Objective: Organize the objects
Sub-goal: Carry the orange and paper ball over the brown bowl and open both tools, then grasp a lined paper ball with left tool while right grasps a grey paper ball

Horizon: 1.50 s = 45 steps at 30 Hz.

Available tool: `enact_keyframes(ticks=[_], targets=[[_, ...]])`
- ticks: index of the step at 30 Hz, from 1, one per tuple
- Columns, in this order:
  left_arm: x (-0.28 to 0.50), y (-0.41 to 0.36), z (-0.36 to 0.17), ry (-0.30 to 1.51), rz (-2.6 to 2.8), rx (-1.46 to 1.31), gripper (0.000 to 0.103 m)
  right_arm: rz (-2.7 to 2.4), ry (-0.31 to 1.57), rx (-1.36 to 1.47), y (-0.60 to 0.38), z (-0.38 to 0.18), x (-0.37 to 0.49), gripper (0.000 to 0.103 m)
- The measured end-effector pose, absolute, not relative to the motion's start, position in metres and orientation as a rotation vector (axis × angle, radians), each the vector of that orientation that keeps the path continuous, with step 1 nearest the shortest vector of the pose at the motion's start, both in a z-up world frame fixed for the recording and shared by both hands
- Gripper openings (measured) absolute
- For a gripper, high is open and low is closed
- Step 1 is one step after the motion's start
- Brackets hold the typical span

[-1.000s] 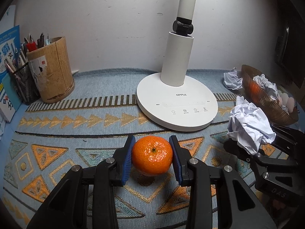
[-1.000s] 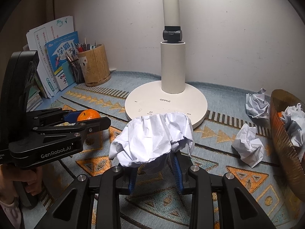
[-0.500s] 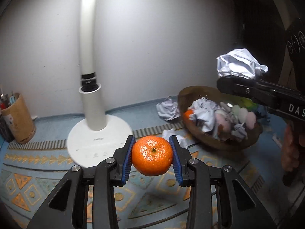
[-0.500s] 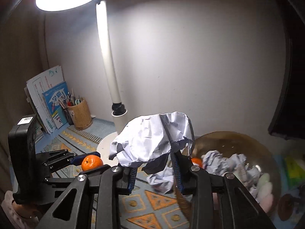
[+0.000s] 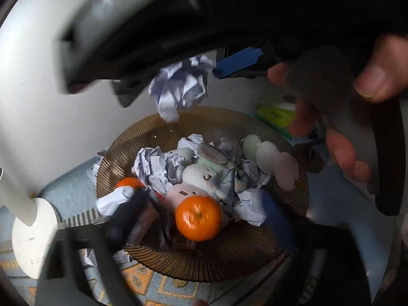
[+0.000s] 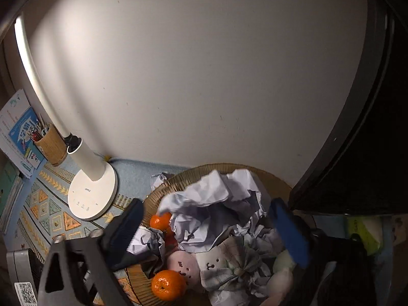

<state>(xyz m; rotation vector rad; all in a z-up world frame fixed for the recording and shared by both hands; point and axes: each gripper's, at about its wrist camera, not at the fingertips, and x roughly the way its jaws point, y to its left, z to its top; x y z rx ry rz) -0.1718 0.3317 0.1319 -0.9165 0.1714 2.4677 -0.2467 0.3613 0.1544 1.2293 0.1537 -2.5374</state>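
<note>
Left-wrist view shows the left gripper (image 5: pixel 201 219) over the brown ribbed bowl (image 5: pixel 255 127), its jaws having just been opening; they stand wide apart now, blurred, and the mandarin (image 5: pixel 198 218) that sat clamped between the pads half a second ago is free between them, smeared by motion just above the heap of paper and soft toys; whether it has landed I cannot tell; above it the right gripper (image 5: pixel 193 76) has likewise just been opening, and the crumpled paper ball (image 5: pixel 181 89) it carried hangs loose below its blue pad, apart from it, over the bowl's far side; right-wrist view confirms spread jaws with the paper between them, untouched by either pad; judging by this, both items are released into the bowl, and the stray paper ball (image 6: pixel 158 178) beside its rim looks the likely next pick.
</note>
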Motion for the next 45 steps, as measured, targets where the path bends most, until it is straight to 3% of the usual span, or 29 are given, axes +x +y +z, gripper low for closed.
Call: enact_keyframes(ticks=[9, 16, 27, 33, 38, 40, 41, 42, 43, 45], targets=[[-0.152, 0.305, 0.101, 0.131, 2.528, -0.919, 0.102, -2.5, 0.341, 1.251, 0.331, 0.163, -0.236, 0.103], [-0.149, 0.239, 0.05, -0.019, 2.557, -1.099, 0.102, -2.256, 0.74, 1.269, 0.252, 0.153, -0.243, 0.103], [-0.171, 0.253, 0.012, 0.218, 2.619, -1.167, 0.102, -2.083, 1.052, 1.493, 0.191, 0.07, -0.308, 0.102], [-0.186, 0.278, -0.007, 0.296, 2.62, -1.179, 0.102, -2.022, 1.041, 1.594, 0.189, 0.045, -0.335, 0.097], [-0.198, 0.288, -0.024, 0.305, 2.588, -1.24, 0.102, -1.91, 1.166, 1.665, 0.181, 0.012, -0.338, 0.093], [-0.204, 0.288, -0.03, 0.236, 2.568, -1.277, 0.103, -1.923, 1.207, 1.657, 0.179, 0.002, -0.336, 0.085], [-0.207, 0.287, -0.033, 0.178, 2.563, -1.304, 0.103, -1.929, 1.237, 1.646, 0.177, -0.001, -0.335, 0.075], [-0.21, 0.29, -0.034, 0.169, 2.575, -1.301, 0.098, -1.952, 1.206, 1.62, 0.176, 0.003, -0.333, 0.057], [-0.209, 0.293, -0.031, 0.176, 2.577, -1.255, 0.052, -1.985, 1.163, 1.602, 0.176, 0.01, -0.333, 0.044], [-0.204, 0.297, -0.027, 0.144, 2.571, -1.169, 0.046, -2.004, 1.07, 1.596, 0.179, 0.021, -0.333, 0.041]])
